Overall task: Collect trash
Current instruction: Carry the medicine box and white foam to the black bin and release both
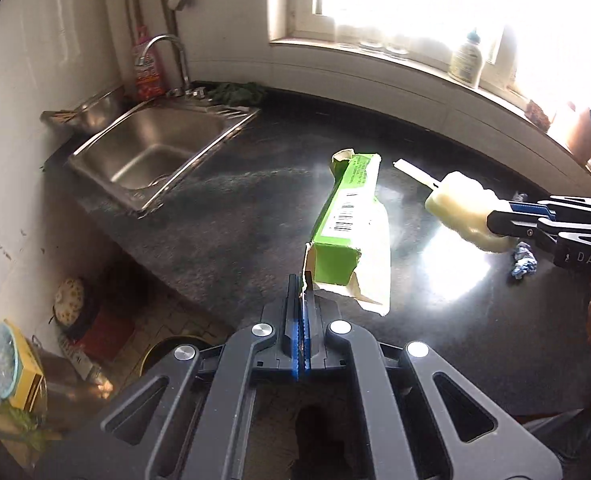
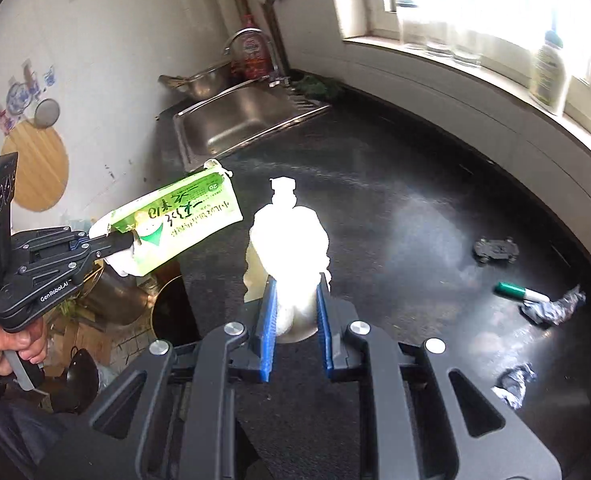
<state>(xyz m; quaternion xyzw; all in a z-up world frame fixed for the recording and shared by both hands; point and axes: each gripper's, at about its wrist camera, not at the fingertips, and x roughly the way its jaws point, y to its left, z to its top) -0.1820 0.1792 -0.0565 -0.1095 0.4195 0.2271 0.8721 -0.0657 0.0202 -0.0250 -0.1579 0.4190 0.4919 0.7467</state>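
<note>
Left wrist view: the left gripper [image 1: 302,312], jaws pinched on the torn flap of a green carton [image 1: 349,224] at frame centre; light, crushable. Right wrist view: the right gripper [image 2: 294,308] clamps a pale plastic bottle [image 2: 289,248] above the counter [image 2: 415,208]; light, slippery, best held mid-body.

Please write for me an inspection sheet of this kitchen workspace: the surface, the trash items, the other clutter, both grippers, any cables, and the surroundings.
Surface: dark counter, glossy, strong window glare.
Job's things: green carton and pale plastic bottle, both held off the counter; crumpled wrappers lie on it.
Clutter: green marker; small dark toy car.
Grippers: left gripper pinches the carton's torn flap; right gripper clamps the bottle's base.
Cables: nothing seen.
Surroundings: steel sink with faucet; metal bowl beside the sink; bottle on windowsill; round wooden board on wall; pots on the floor, unclear.
</note>
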